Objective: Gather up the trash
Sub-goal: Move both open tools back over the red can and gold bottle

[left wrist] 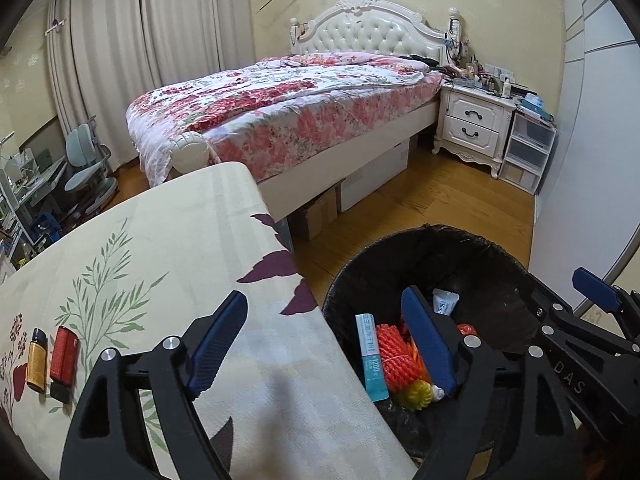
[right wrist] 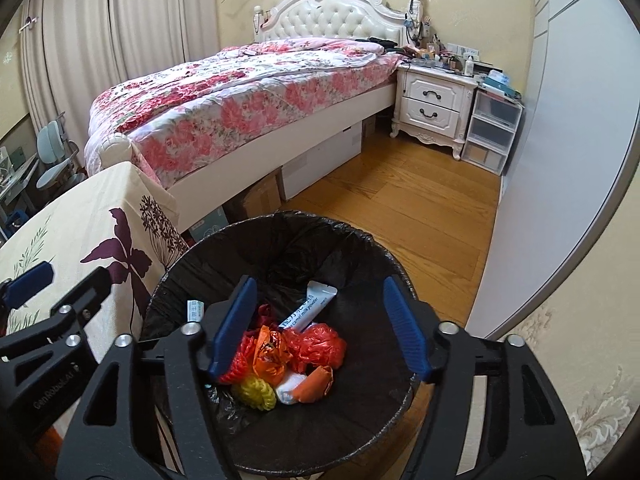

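Observation:
A bin lined with a black bag (left wrist: pixel 440 236) (right wrist: pixel 280 216) stands on the floor beside the cloth-covered table (left wrist: pixel 160 260). In it lie an orange net (left wrist: pixel 394 350), a yellow net (right wrist: pixel 254 392), a teal carton (left wrist: pixel 370 356), a white sachet (right wrist: pixel 310 308), a red plastic bag (right wrist: pixel 316 346) and an orange wrapper (right wrist: pixel 318 380). My left gripper (left wrist: pixel 325 296) is open, straddling the table edge and the bin rim, with nothing between its fingers. My right gripper (right wrist: pixel 320 282) is open above the bin's trash, gripping nothing. A yellow lighter (left wrist: pixel 36 364) and a red lighter (left wrist: pixel 64 356) lie on the table at the left.
A bed with a floral cover (left wrist: pixel 280 120) fills the room's middle, with cardboard boxes (right wrist: pixel 260 200) beneath it. A white nightstand (right wrist: pixel 432 108) and plastic drawers (right wrist: pixel 492 132) stand at the back right. A desk chair (left wrist: pixel 86 168) is at the left, a pale wall panel (right wrist: pixel 560 160) at the right.

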`<state>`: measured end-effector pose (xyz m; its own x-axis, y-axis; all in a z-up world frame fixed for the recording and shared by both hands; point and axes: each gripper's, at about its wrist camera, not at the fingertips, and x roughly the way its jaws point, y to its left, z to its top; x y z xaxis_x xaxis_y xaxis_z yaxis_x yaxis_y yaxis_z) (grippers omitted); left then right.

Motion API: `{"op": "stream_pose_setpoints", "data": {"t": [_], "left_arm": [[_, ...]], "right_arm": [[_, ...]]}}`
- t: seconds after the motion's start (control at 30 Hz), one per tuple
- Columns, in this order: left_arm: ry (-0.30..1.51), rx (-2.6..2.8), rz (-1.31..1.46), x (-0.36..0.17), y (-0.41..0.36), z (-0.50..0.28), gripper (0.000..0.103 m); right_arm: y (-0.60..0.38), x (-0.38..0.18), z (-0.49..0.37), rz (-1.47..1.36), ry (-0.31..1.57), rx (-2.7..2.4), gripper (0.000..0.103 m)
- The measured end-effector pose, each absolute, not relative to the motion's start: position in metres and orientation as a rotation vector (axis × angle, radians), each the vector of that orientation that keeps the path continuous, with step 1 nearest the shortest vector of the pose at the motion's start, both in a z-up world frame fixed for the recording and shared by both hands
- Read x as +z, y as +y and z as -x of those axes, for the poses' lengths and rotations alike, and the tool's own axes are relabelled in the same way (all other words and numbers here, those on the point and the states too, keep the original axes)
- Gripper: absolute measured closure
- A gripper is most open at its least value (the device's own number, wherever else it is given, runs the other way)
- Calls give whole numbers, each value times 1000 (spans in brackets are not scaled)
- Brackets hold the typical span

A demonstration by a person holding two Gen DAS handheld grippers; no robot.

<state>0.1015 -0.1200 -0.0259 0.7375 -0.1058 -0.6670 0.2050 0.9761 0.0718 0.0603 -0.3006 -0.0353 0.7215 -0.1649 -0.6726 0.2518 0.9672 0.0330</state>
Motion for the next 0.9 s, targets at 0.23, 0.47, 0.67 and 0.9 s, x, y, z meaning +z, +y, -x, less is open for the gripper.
{"op": "stream_pose_setpoints", "data": {"t": [0.23, 0.47, 0.67, 0.9], "left_arm": [[727, -111, -113, -18, -87, -93, 20], [726, -27, -82, -11, -38, -78, 20], [726, 73, -55, -9, 14, -65, 20], [744, 190, -19, -13, 79, -49, 20]], "right_arm": [[-288, -30, -57, -119, 723, -221, 25], [-253, -27, -57, -109, 738, -150, 25], [-205, -24, -59, -86, 747, -46, 25], [-138, -18, -62, -28, 753, 89, 25]]}}
